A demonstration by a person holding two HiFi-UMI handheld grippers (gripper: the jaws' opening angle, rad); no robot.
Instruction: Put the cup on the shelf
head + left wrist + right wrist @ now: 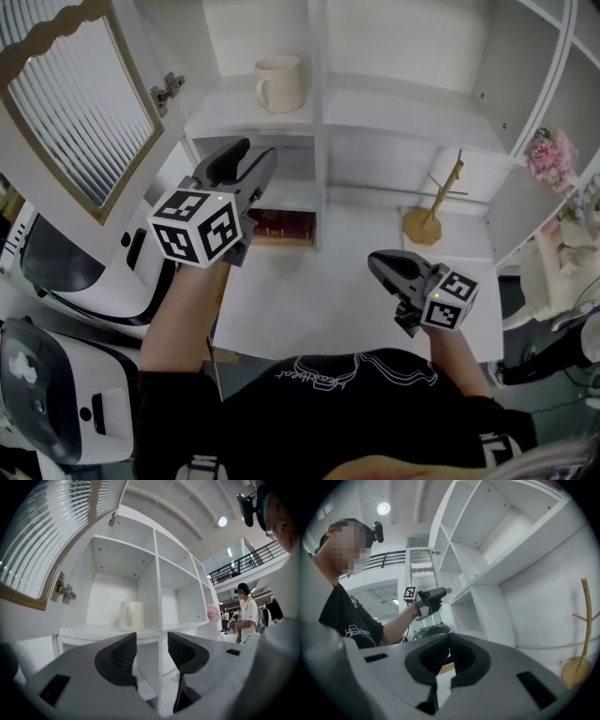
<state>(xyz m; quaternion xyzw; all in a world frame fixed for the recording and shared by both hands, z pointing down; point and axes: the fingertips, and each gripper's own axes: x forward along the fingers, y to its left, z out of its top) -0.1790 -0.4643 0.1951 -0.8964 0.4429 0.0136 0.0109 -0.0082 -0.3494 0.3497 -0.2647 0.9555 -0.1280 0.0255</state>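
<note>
The left gripper [249, 157] holds its jaws wide apart with nothing between them. The cup [279, 82] stands upright on the shelf [234, 120], beyond the fingertips and clear of them. In the left gripper view the cup [130, 616] shows just above the left finger [118, 657], and its foot is cut off by the shelf's [93, 632] front edge. Its handle is hard to make out there.

A dark red book [281, 226] lies in the compartment below, and the left gripper hides its left end. An open door [80, 103] hangs left of that gripper, cut off by the frame.

The right gripper [382, 265] hovers low, well apart from the cup. Its jaws are closed tip to tip and hold nothing. In its own view the closed right gripper [449, 638] points towards the left gripper [440, 591]. The cup [461, 580] there is only a small pale shape. A wooden mug tree [434, 204] stands just beyond the right fingertips, and in the right gripper view the frame cuts off its [581, 634] base.
</note>
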